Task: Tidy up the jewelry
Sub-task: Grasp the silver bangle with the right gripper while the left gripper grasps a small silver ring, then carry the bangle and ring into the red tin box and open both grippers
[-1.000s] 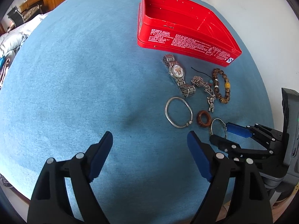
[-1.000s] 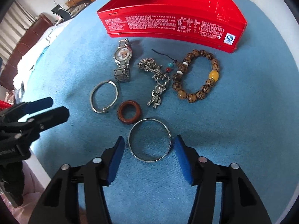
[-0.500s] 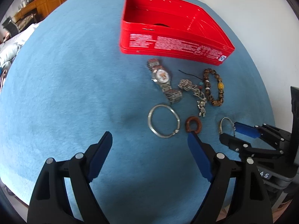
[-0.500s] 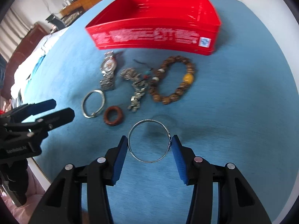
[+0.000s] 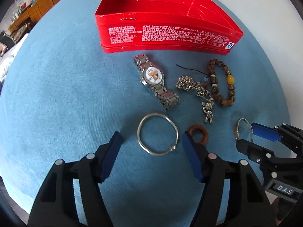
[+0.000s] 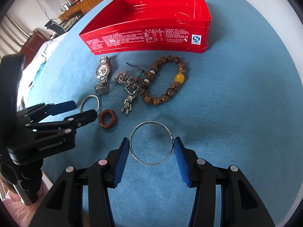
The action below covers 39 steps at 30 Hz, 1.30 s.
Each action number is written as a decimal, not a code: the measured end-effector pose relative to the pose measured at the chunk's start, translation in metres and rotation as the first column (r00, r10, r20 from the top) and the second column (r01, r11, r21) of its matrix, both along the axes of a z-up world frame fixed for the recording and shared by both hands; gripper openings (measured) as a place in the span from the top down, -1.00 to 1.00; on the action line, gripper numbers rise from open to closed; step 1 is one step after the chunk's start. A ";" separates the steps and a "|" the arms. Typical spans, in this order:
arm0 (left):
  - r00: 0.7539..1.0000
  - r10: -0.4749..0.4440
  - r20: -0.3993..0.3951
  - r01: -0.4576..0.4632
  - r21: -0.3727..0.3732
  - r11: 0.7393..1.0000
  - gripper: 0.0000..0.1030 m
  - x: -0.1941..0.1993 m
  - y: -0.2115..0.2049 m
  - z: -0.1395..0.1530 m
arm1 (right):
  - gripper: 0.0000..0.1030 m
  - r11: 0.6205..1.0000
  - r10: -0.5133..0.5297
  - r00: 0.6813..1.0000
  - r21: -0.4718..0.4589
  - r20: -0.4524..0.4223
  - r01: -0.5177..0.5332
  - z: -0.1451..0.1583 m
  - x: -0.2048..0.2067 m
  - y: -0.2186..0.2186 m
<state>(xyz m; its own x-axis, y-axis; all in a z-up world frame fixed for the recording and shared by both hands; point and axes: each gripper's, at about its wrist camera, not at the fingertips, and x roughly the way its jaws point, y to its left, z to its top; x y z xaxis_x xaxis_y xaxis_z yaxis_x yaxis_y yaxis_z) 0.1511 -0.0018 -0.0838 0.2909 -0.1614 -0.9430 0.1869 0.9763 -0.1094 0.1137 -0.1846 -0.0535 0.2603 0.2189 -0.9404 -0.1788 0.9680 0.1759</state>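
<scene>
An open red tin (image 5: 166,36) (image 6: 151,36) stands at the back of the blue cloth. In front of it lie a silver watch (image 5: 153,79) (image 6: 102,77), a chain with a bear pendant (image 5: 198,92) (image 6: 128,90), a brown bead bracelet (image 5: 223,83) (image 6: 162,81), a brown ring (image 5: 197,132) (image 6: 107,120) and a plain silver bangle (image 5: 158,134) (image 6: 89,104). My left gripper (image 5: 151,143) (image 6: 75,109) is open, its fingers either side of the plain bangle. My right gripper (image 6: 151,147) (image 5: 248,134) is shut on a patterned silver bangle (image 6: 151,143) (image 5: 238,130), held above the cloth.
The blue cloth (image 5: 56,94) covers a round table with its edge near on all sides. Wooden furniture (image 6: 62,5) and a chair stand in the room beyond, at the left.
My right gripper closed on the patterned bangle and lifted it off the cloth. My left gripper moved forward and right, so the plain bangle now sits between its fingers.
</scene>
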 end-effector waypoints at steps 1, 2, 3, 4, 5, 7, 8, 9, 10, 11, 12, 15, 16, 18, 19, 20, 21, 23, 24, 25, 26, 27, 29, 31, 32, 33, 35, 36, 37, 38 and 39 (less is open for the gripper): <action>1.000 -0.001 0.001 0.001 0.010 1.000 -0.17 0.001 -0.001 -0.001 | 0.05 1.000 0.000 1.000 0.001 0.000 0.000 0.000 0.001 -0.001; 1.000 -0.005 0.005 0.005 0.017 1.000 -0.13 0.002 -0.002 -0.001 | 0.05 1.000 0.000 1.000 0.002 -0.001 0.000 0.000 0.002 -0.001; 1.000 -0.013 0.006 0.013 0.020 1.000 -0.09 0.002 -0.003 -0.001 | 0.05 1.000 0.000 1.000 0.002 -0.002 0.000 0.000 0.002 -0.002; 1.000 -0.022 0.007 0.022 0.021 1.000 0.00 0.003 -0.005 -0.001 | 0.05 1.000 -0.001 1.000 0.002 -0.004 0.001 -0.001 0.002 -0.003; 1.000 -0.030 0.007 0.030 0.018 0.999 0.12 0.002 -0.006 -0.001 | 0.05 1.000 -0.002 1.000 0.002 -0.005 0.002 -0.002 0.004 -0.002; 0.999 -0.046 0.009 0.046 0.021 0.999 0.12 0.001 -0.008 -0.001 | 0.05 1.000 -0.005 1.000 0.002 -0.008 0.005 -0.003 0.005 -0.003; 0.999 -0.051 0.012 0.050 0.024 0.998 0.12 0.000 -0.008 -0.001 | 0.05 1.000 -0.005 1.000 0.002 -0.009 0.006 -0.003 0.005 -0.003; 0.999 -0.051 0.014 0.051 0.024 0.998 0.13 0.000 -0.010 -0.001 | 0.05 1.000 -0.006 1.000 0.003 -0.011 0.006 -0.004 0.006 -0.004; 0.999 -0.049 0.014 0.049 0.019 0.999 0.13 -0.001 -0.009 -0.001 | 0.05 1.000 -0.006 1.000 0.003 -0.012 0.007 -0.004 0.006 -0.004; 0.999 -0.044 0.012 0.044 0.009 0.999 0.13 0.000 -0.007 0.000 | 0.05 1.000 -0.007 1.000 0.004 -0.013 0.007 -0.005 0.007 -0.004; 0.999 -0.039 0.011 0.039 0.003 0.999 0.13 0.001 -0.015 0.000 | 0.05 1.000 -0.007 1.000 0.003 -0.014 0.007 -0.005 0.007 -0.004; 0.999 -0.027 0.024 0.027 -0.010 1.000 0.13 -0.004 -0.007 0.004 | 0.05 1.000 -0.006 1.000 0.001 -0.011 0.006 -0.004 0.008 -0.003; 0.999 -0.022 0.026 0.023 -0.013 1.000 0.13 -0.005 -0.006 0.005 | 0.05 1.000 -0.005 1.000 0.000 -0.008 0.005 -0.003 0.008 -0.003; 0.999 -0.013 0.033 0.014 -0.019 1.000 0.13 -0.007 -0.002 0.009 | 0.05 1.000 -0.001 1.000 -0.003 -0.002 0.001 -0.002 0.008 -0.001; 0.999 -0.010 0.038 0.010 -0.018 1.000 0.13 -0.007 -0.001 0.010 | 0.05 1.000 0.001 1.000 -0.004 0.000 -0.001 -0.001 0.008 -0.001; 0.999 -0.004 0.043 0.005 -0.019 1.000 0.13 -0.008 0.000 0.012 | 0.05 1.000 0.004 1.000 -0.005 0.001 -0.003 -0.001 0.009 0.001; 0.999 -0.001 0.044 0.002 -0.021 1.000 0.13 -0.011 0.002 0.012 | 0.05 1.000 0.005 1.000 -0.006 0.001 -0.005 0.000 0.009 0.002; 0.999 0.004 0.047 -0.003 -0.021 1.000 0.13 -0.014 0.004 0.013 | 0.05 1.000 0.008 1.000 -0.008 0.002 -0.008 0.000 0.009 0.005; 0.999 0.006 0.048 -0.005 -0.021 1.000 0.13 -0.015 0.004 0.014 | 0.05 1.000 0.012 1.000 -0.008 0.003 -0.012 0.000 0.009 0.007; 0.999 0.006 0.048 -0.005 -0.021 1.000 0.13 -0.015 0.007 0.012 | 0.05 1.000 0.015 1.000 -0.008 0.003 -0.015 0.001 0.008 0.008; 0.999 0.007 0.047 -0.006 -0.022 1.000 0.13 -0.016 0.007 0.012 | 0.05 1.000 0.019 1.000 -0.008 0.005 -0.019 0.001 0.008 0.010; 0.999 0.008 0.046 -0.007 -0.023 1.000 0.13 -0.019 0.010 0.012 | 0.05 1.000 0.021 1.000 -0.008 0.006 -0.021 0.002 0.007 0.012; 0.999 0.012 0.045 -0.011 -0.025 1.000 0.13 -0.020 0.011 0.011 | 0.05 1.000 0.026 1.000 -0.006 0.009 -0.026 0.004 0.005 0.016; 0.999 0.017 0.046 -0.016 -0.028 0.999 0.13 -0.025 0.023 0.015 | 0.05 1.000 0.030 0.999 -0.004 0.012 -0.030 0.006 0.004 0.019; 0.999 0.020 0.046 -0.019 -0.029 0.999 0.13 -0.027 0.024 0.015 | 0.05 0.999 0.033 0.999 -0.004 0.014 -0.032 0.006 0.003 0.020; 0.999 0.025 0.048 -0.023 -0.031 0.999 0.13 -0.028 0.026 0.016 | 0.05 0.999 0.034 0.999 -0.003 0.014 -0.034 0.007 0.003 0.021; 0.998 0.030 0.053 -0.028 -0.031 0.999 0.13 -0.030 0.028 0.017 | 0.05 0.999 0.035 0.999 -0.003 0.014 -0.035 0.008 0.002 0.023; 0.998 0.031 0.054 -0.029 -0.032 0.999 0.13 -0.032 0.030 0.018 | 0.05 0.999 0.035 0.999 -0.003 0.016 -0.035 0.008 0.001 0.024; 0.998 0.033 0.055 -0.031 -0.033 0.999 0.13 -0.032 0.031 0.019 | 0.05 0.999 0.036 0.999 -0.003 0.017 -0.036 0.009 0.001 0.025; 0.998 0.034 0.057 -0.032 -0.033 0.999 0.13 -0.030 0.032 0.018 | 0.05 0.999 0.037 0.999 -0.002 0.021 -0.037 0.011 0.000 0.026; 0.998 0.036 0.059 -0.034 -0.034 0.999 0.13 -0.030 0.033 0.019 | 0.05 0.999 0.038 0.999 -0.003 0.023 -0.038 0.012 0.000 0.027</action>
